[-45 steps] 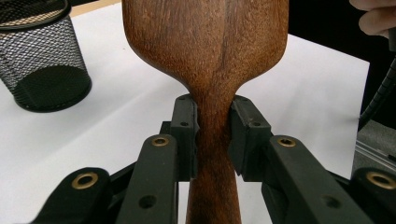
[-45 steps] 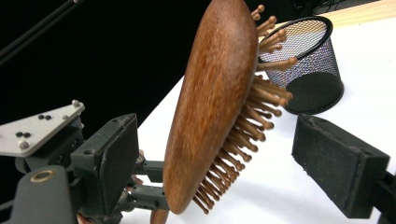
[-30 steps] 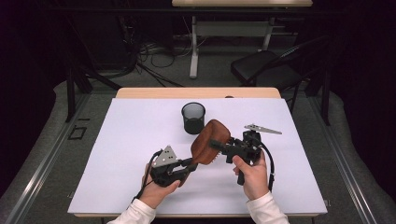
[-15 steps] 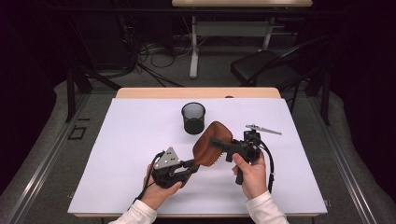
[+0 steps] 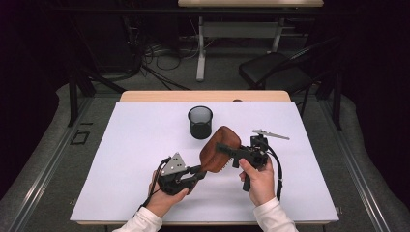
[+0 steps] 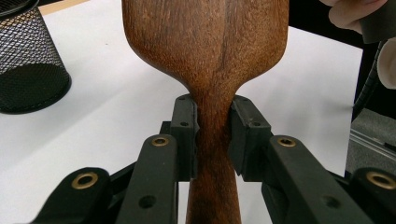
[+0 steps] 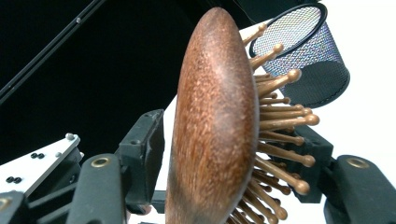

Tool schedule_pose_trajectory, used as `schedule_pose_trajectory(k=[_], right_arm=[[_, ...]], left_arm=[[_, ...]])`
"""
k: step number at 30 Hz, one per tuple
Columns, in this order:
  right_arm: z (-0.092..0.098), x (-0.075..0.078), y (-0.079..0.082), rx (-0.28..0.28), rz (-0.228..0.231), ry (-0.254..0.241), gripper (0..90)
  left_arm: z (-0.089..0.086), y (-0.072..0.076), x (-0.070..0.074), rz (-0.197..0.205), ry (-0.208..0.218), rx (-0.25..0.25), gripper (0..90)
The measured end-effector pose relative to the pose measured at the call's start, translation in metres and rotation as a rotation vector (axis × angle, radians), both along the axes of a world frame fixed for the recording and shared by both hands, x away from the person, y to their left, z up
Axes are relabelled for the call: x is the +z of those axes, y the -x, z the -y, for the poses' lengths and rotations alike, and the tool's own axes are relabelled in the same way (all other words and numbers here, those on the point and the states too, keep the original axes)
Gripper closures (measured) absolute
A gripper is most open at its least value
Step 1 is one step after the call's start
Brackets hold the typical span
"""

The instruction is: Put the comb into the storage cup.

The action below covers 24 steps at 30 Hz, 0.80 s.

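Note:
A brown wooden hairbrush (image 5: 220, 150) hangs tilted above the white table (image 5: 135, 145), its head up and to the right. My left gripper (image 5: 200, 170) is shut on its narrow neck; the pads (image 6: 184, 126) press the wood (image 6: 205, 46) from both sides. My right gripper (image 5: 221, 146) reaches in from the right, and its jaws have just been closing around the brush head (image 7: 215, 116). One pad (image 7: 144, 149) stands a sliver off the smooth back. The other pad (image 7: 317, 154) sits at the tips of the wooden pins.
A black mesh cup (image 5: 200, 122) stands upright on the table just behind the brush, also seen in the left gripper view (image 6: 28, 60) and the right gripper view (image 7: 303, 51). Dark floor, cables and a chair lie beyond the far edge.
Both hands and the brush hold their places in the high view; no shift stands out there.

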State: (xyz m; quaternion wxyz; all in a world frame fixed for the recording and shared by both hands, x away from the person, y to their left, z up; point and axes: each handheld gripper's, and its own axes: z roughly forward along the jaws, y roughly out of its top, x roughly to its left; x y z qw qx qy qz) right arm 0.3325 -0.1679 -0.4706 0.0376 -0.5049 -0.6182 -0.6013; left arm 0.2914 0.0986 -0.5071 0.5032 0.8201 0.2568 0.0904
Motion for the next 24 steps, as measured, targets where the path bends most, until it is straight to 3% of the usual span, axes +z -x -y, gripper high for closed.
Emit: schedule_pose_trajectory(k=[8, 16, 24], right_arm=[[0.0003, -0.0005, -0.0006, 0.004, 0.001, 0.007, 41.4], [0.0032, -0.0023, -0.0016, 0.020, -0.014, -0.044, 44.5], [0.0027, -0.0041, -0.0010, 0.013, -0.006, -0.057, 44.9]], left_arm=[[-0.0005, -0.0005, -0.0008, -0.003, -0.001, 0.001, 72.8], [-0.0017, -0.0012, -0.0004, -0.001, 0.004, -0.010, 72.9], [-0.0023, -0.0018, -0.0006, -0.002, 0.002, -0.012, 72.8]])
